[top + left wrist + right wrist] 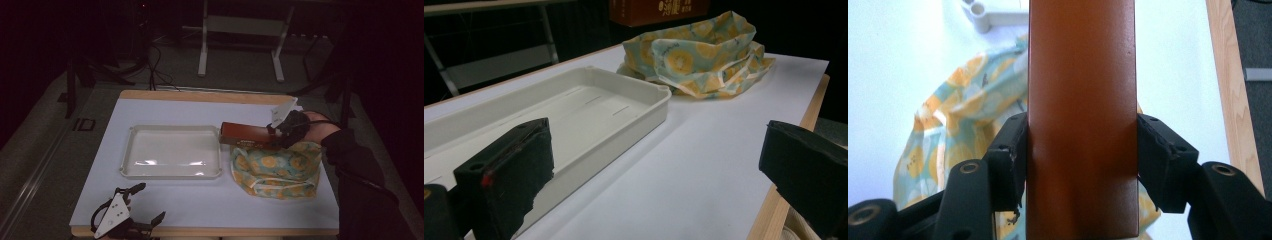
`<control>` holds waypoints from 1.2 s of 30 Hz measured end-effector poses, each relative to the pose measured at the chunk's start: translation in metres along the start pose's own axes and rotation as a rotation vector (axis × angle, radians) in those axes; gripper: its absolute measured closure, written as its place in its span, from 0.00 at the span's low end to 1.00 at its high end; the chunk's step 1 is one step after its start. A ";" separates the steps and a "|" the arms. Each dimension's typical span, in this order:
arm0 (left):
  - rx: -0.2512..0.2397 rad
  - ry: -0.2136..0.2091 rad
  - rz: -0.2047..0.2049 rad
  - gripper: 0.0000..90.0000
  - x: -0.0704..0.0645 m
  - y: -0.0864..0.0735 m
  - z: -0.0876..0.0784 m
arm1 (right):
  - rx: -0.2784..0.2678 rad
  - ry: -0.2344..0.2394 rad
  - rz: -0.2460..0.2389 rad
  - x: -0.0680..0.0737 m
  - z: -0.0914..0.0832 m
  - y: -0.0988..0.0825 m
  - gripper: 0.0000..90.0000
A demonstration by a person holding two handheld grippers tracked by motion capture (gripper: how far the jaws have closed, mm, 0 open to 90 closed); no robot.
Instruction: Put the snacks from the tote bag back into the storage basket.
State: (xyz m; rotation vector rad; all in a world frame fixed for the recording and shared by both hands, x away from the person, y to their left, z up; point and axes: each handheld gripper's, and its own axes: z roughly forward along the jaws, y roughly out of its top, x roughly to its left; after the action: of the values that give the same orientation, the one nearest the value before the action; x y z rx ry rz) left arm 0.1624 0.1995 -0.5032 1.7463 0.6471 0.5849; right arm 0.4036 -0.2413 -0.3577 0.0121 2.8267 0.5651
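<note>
Brown box held level in air, just above patterned cloth bag, at 3 o'clock of white tray. Right gripper clamped on box's right end, pads pressing both long sides. Left gripper idle at 7 o'clock table corner, jaws wide apart, empty. Risk: grip at far end, long box may tilt or slip. Risk: low carry could clip tray rim or drag bag. Path leftward to tray otherwise open.

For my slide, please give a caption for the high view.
Right gripper holds a brown box above the patterned bag, beside the white tray.
</note>
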 end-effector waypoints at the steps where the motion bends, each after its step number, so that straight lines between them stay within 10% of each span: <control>1: -0.001 0.000 0.000 0.01 0.000 0.000 0.000 | 0.000 0.002 -0.005 0.000 0.001 0.003 0.48; 36: 0.000 -0.014 0.010 0.01 -0.002 -0.001 -0.002 | -0.042 0.113 -0.177 0.017 0.072 0.109 0.48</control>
State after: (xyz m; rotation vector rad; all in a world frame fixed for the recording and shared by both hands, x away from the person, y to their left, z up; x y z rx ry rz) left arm 0.1596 0.2003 -0.5032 1.7533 0.6293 0.5793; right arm 0.4004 -0.1126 -0.3848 -0.2840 2.8844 0.6015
